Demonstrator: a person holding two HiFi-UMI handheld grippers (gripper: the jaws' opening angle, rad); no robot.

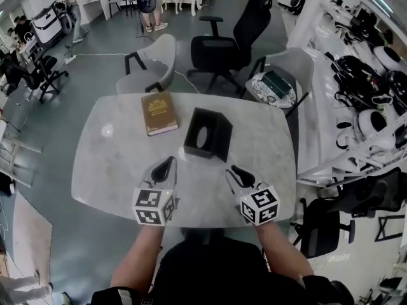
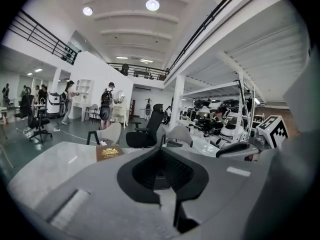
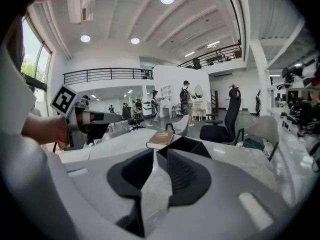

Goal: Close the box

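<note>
A black box (image 1: pixel 208 134) stands in the middle of the white marble table (image 1: pixel 102 164), its top open to a dark hollow. My left gripper (image 1: pixel 166 165) hovers just short of the box's near left corner, jaws shut with nothing in them. In the left gripper view the box (image 2: pixel 161 173) shows dark just past the shut left gripper (image 2: pixel 166 199). My right gripper (image 1: pixel 236 172) hangs near the box's near right corner. In the right gripper view the right gripper (image 3: pixel 156 176) is open and empty, with the box (image 3: pixel 189 147) close ahead.
A brown book (image 1: pixel 158 112) with gold print lies left of the box. Chairs stand round the far side: a white one (image 1: pixel 154 62), a black one (image 1: pixel 235 40), and one holding a green item (image 1: pixel 276 82). Shelves of gear (image 1: pixel 369 88) line the right.
</note>
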